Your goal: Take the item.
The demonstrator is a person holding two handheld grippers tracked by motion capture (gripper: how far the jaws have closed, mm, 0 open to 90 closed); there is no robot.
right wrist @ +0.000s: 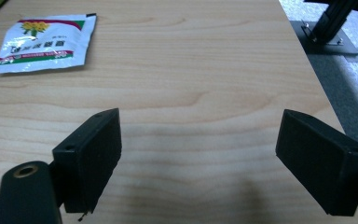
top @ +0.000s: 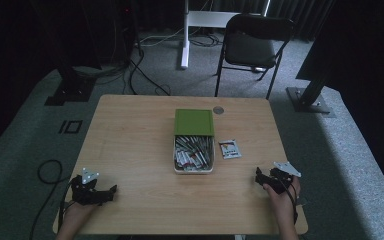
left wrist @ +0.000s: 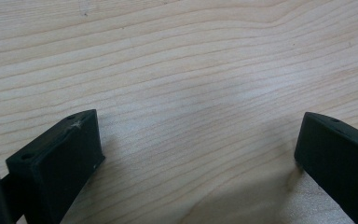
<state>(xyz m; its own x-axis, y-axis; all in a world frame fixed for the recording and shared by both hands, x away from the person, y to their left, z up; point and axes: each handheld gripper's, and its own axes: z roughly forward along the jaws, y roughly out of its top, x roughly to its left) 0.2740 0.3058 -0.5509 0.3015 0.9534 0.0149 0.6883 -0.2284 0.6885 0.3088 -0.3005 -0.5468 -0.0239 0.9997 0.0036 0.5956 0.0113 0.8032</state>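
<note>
With both grippers' jaws spread wide and empty, the sachet lying flat beside the box is best approached low by the right gripper and pinched at one edge.

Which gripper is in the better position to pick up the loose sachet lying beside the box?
Probably the right gripper. The sachet lies right of the box, on that gripper's side, and shows ahead of its open jaws. The left gripper faces bare table.
</note>
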